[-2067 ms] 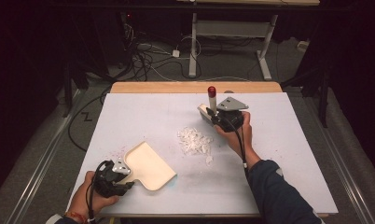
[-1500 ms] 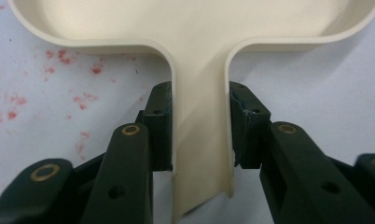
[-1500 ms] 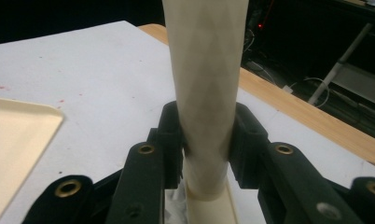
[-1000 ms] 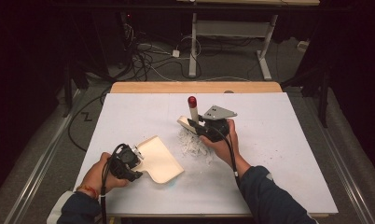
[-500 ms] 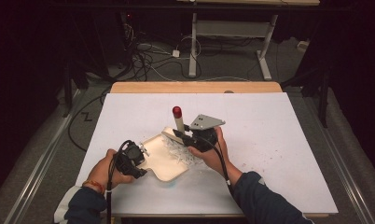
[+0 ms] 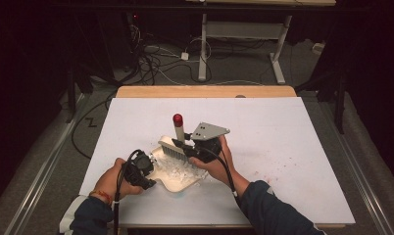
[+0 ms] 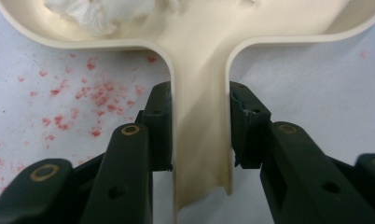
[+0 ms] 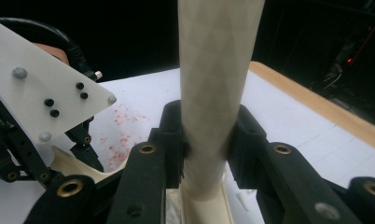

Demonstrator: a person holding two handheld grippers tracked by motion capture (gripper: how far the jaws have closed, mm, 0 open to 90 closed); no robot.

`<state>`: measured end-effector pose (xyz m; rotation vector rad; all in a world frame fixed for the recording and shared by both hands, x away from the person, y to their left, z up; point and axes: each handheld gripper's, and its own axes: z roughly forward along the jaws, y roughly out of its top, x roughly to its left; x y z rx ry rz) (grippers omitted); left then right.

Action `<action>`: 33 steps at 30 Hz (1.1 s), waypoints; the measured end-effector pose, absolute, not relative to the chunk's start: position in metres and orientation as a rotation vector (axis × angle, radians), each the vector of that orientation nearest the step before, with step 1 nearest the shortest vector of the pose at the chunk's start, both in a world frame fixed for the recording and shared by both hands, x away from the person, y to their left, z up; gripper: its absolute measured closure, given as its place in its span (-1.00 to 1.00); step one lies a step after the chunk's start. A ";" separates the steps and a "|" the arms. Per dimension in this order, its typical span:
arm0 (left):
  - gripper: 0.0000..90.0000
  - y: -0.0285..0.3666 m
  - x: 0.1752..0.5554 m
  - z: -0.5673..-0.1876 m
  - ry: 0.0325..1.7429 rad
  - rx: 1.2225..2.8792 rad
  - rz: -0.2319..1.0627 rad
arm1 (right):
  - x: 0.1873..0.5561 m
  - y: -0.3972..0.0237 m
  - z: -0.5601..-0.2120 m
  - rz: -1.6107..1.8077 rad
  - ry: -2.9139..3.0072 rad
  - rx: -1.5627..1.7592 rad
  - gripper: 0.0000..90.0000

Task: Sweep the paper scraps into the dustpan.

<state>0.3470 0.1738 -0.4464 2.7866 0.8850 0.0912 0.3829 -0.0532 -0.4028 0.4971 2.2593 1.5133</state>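
A cream dustpan (image 6: 181, 182) lies flat on the white table, and my left gripper (image 6: 147, 170) is shut on its handle (image 7: 199, 116); both pads (image 7: 160, 121) press the handle's sides. White paper scraps (image 6: 178, 170) lie in the pan (image 7: 97, 11). My right gripper (image 6: 187, 149) is shut on a cream brush handle (image 8: 216, 70) with a red tip (image 6: 178, 118). The brush bristles (image 6: 171, 147) rest at the pan's far edge. The right gripper view also has the left gripper's white plate (image 8: 45, 93) and a bit of the pan (image 8: 73, 165).
The table's white cover (image 6: 293, 127) has a wooden strip (image 6: 205, 91) along its far edge. Red specks (image 6: 263, 174) dot the sheet right of my hands and beside the pan handle (image 7: 87, 93). Cables and desk legs stand on the dark floor beyond.
The right gripper swept the brush leftward to the dustpan, and the scraps went from the table into the pan. The left gripper brought the pan toward the middle, then held still.
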 end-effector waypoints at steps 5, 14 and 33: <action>0.39 0.175 0.346 -0.447 0.881 2.777 0.092 | 0.379 -0.067 -0.386 1.541 2.214 0.521 0.58; 0.39 0.185 0.345 -0.447 0.891 2.763 0.101 | 0.359 -0.129 -0.363 1.529 2.196 0.595 0.58; 0.39 0.199 0.338 -0.444 0.871 2.796 0.112 | 0.325 -0.203 -0.389 1.303 2.323 0.681 0.58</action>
